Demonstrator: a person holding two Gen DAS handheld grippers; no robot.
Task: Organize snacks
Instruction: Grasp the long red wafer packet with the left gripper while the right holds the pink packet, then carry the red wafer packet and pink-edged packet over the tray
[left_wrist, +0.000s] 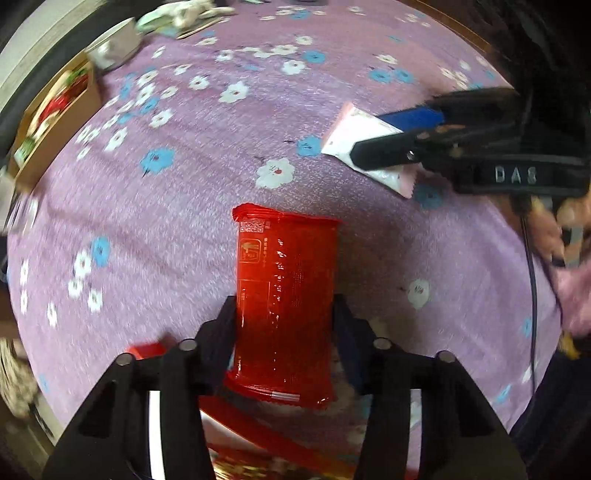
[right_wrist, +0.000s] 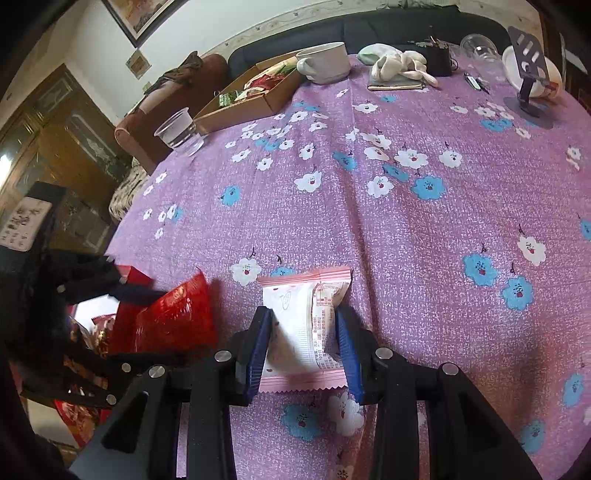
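Note:
My left gripper (left_wrist: 284, 317) is shut on a red snack packet (left_wrist: 286, 295) and holds it above the purple flowered tablecloth (left_wrist: 184, 206). My right gripper (right_wrist: 304, 325) is shut on a pink-and-white snack packet (right_wrist: 306, 325), also above the cloth. The right gripper with its pink packet (left_wrist: 364, 147) shows at the right of the left wrist view. The left gripper with the red packet (right_wrist: 177, 317) shows at the lower left of the right wrist view. A brown cardboard box (right_wrist: 255, 92) with several snacks in it stands at the table's far left; it also shows in the left wrist view (left_wrist: 55, 122).
A white bowl (right_wrist: 325, 62), a clear plastic cup (right_wrist: 177, 129), a cloth on a notebook (right_wrist: 399, 70), a phone stand (right_wrist: 528, 74) and a plate stand along the far edge. More red snack packets (right_wrist: 99, 332) lie at the near left edge.

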